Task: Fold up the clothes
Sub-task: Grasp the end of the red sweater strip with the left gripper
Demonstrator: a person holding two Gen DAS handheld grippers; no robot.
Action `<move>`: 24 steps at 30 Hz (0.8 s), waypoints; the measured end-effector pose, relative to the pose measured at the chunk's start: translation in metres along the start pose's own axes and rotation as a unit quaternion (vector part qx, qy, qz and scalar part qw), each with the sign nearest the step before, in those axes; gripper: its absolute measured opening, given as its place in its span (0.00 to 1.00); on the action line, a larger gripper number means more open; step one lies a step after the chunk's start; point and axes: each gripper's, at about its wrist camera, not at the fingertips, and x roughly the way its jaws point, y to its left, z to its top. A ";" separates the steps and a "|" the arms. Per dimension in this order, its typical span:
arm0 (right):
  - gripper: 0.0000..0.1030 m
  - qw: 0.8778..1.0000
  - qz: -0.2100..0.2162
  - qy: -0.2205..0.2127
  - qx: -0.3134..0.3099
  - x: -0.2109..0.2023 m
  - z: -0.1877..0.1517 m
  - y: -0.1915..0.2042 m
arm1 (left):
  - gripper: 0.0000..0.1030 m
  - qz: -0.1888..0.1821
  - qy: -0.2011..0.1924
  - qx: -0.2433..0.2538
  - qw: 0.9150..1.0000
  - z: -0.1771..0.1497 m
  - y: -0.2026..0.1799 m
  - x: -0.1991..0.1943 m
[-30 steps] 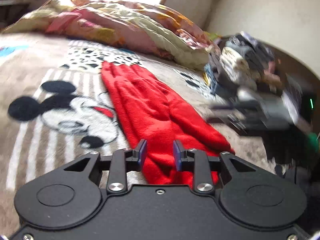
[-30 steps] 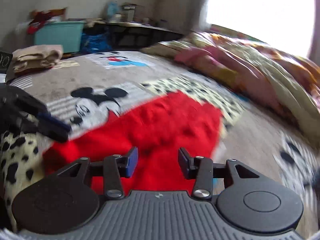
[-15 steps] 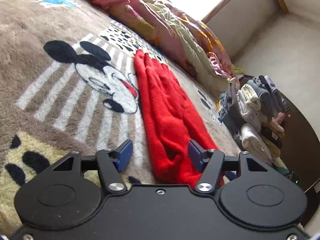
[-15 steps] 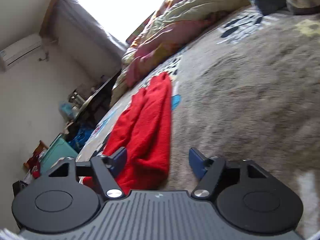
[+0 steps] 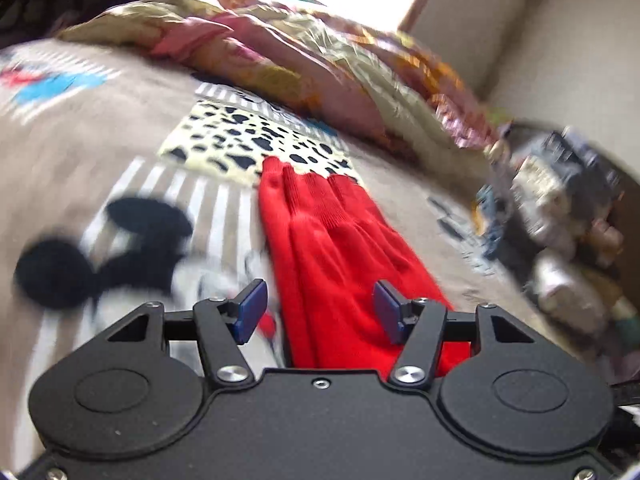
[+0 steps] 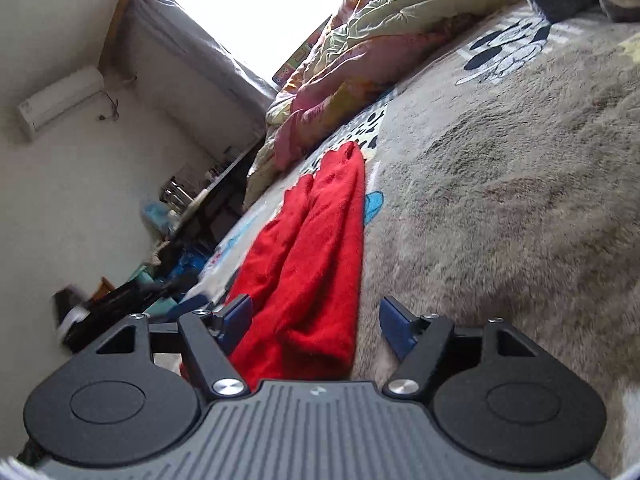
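A red garment point(image 5: 328, 240), folded into a long narrow strip, lies on the plush cartoon-mouse blanket point(image 5: 120, 248). My left gripper point(image 5: 319, 308) hovers over its near end. Its jaws are closing, with red cloth between them, and the blue pads point(image 5: 252, 312) stand apart from the cloth. In the right wrist view the same garment point(image 6: 312, 248) runs away from me. My right gripper point(image 6: 316, 320) sits low at its other end, open. The left pad point(image 6: 238, 316) is beside the cloth and the right one is over bare blanket point(image 6: 500, 200).
A crumpled floral quilt point(image 5: 320, 64) lies along the far side of the bed. A pile of mixed clothes point(image 5: 560, 208) sits at the right. A cluttered desk point(image 6: 200, 196) and a wall air conditioner point(image 6: 60, 100) show in the right wrist view, with a blurred black shape point(image 6: 120, 304) at its left.
Both grippers' jaws have widened. The right gripper rolled and dropped low to one end of the red strip. The left view swung and now faces along the strip, blurred.
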 end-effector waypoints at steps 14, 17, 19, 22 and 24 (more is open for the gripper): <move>0.73 1.000 0.020 0.007 0.003 0.003 0.002 -0.003 | 0.46 0.041 0.095 0.035 0.994 0.097 0.027 0.140; 0.73 1.000 0.024 0.009 0.005 0.003 0.002 -0.004 | 0.45 0.039 0.110 0.020 0.993 0.093 0.032 0.141; 0.73 1.000 0.025 0.009 0.005 0.003 0.002 -0.004 | 0.45 0.021 0.107 -0.003 0.994 0.090 0.039 0.137; 0.73 1.000 0.025 0.009 0.003 0.003 0.002 -0.003 | 0.25 0.018 0.097 0.008 0.995 0.090 0.038 0.135; 0.73 1.000 0.025 0.010 0.000 0.003 0.001 -0.003 | 0.17 0.014 0.088 0.027 0.996 0.091 0.034 0.133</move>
